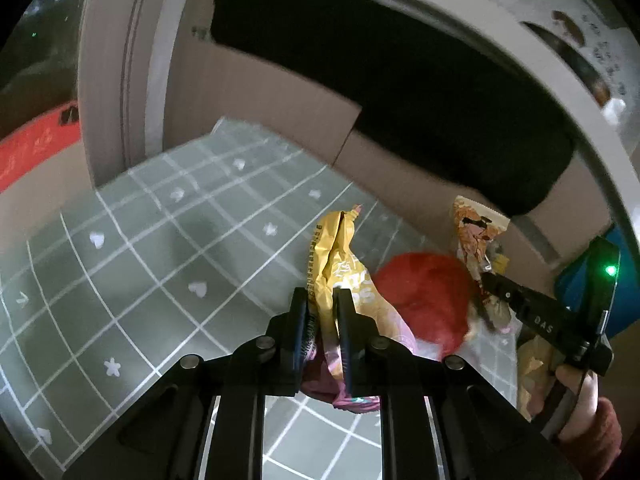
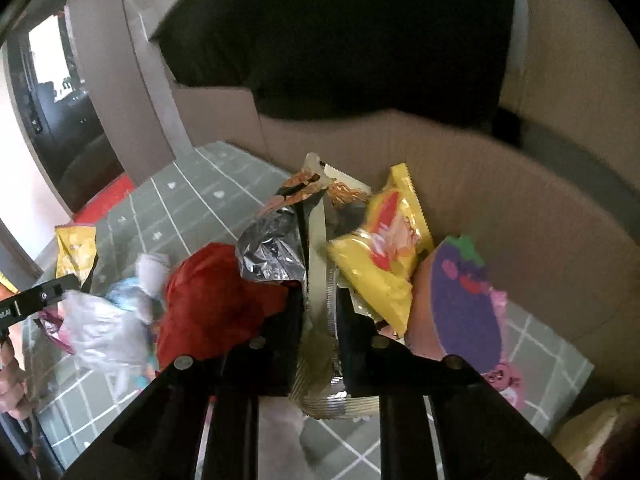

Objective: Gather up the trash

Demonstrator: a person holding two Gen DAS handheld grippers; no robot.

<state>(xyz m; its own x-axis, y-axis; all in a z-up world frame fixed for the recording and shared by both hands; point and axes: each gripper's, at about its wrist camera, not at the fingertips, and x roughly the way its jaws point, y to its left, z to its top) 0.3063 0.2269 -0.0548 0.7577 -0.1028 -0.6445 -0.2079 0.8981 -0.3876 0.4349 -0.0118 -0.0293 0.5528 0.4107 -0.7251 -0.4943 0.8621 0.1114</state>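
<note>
The left gripper (image 1: 323,300) is pinching a yellow snack wrapper (image 1: 336,256) between nearly closed jaws, lifting it off the green checked mat (image 1: 160,240). The right gripper (image 2: 318,300) is clamping an orange-printed noodle wrapper (image 2: 312,192), its silver lining showing, out of the litter pile beside the cardboard box (image 2: 520,220) lined with a black bag (image 2: 340,40).

What worries me is slippage: both wrappers are crinkly film held by a thin edge, so either could be sliding free on the way to the box. The right one is also tangled among a red wrapper (image 2: 212,300) and a yellow noodle packet (image 2: 380,256), and may be dragging them along and scattering them.

Both hands are angling their grippers steeply downward, side by side, near each other.
</note>
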